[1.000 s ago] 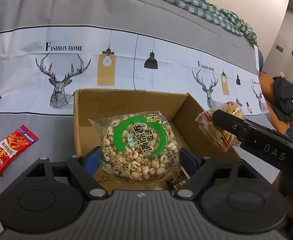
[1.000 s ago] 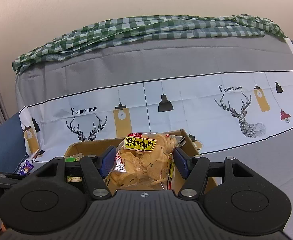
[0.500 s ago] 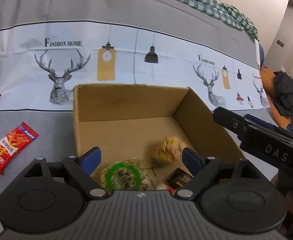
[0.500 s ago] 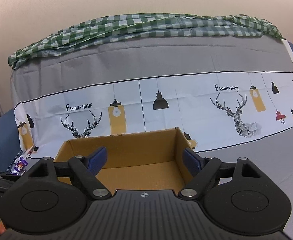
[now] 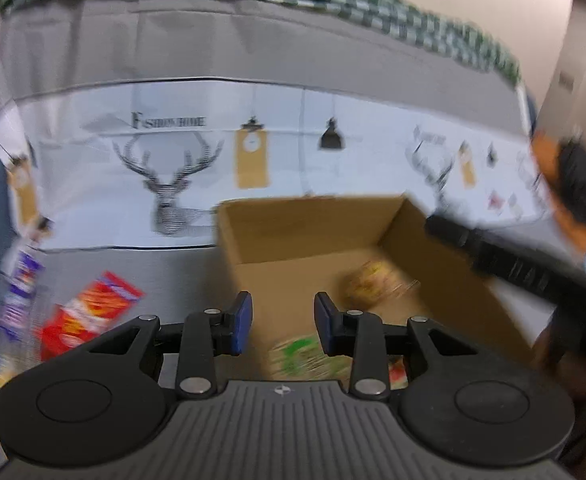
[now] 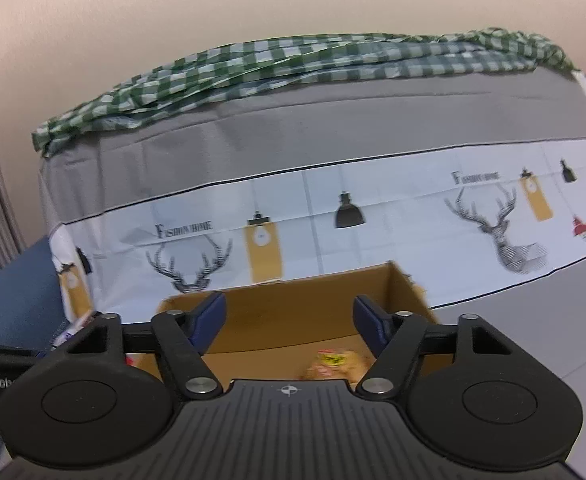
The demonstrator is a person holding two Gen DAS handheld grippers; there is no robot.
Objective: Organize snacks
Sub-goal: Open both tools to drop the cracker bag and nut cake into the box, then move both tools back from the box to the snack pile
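Note:
An open cardboard box (image 5: 309, 220) sits on the grey cloth. Inside lie a green-ringed puffed snack bag (image 5: 297, 354) and a yellow cracker bag (image 5: 373, 282). The cracker bag also shows in the right wrist view (image 6: 333, 362), inside the box (image 6: 293, 304). My left gripper (image 5: 283, 322) is open and empty, with a narrowed gap, above the box's near left corner. My right gripper (image 6: 289, 322) is open wide and empty above the box; its body (image 5: 509, 264) crosses the left wrist view at right. A red snack packet (image 5: 89, 312) lies left of the box.
A purple packet (image 5: 19, 292) and other blurred packets lie at the far left. A deer-print cloth (image 6: 333, 216) and a green checked cloth (image 6: 293, 68) cover the raised back. A dark bag on an orange seat (image 5: 577, 188) is at far right.
One second ago each gripper held a snack bag over the box; both let go and the bags dropped in. My left gripper has swung left and its jaws have narrowed. My right gripper has moved slightly.

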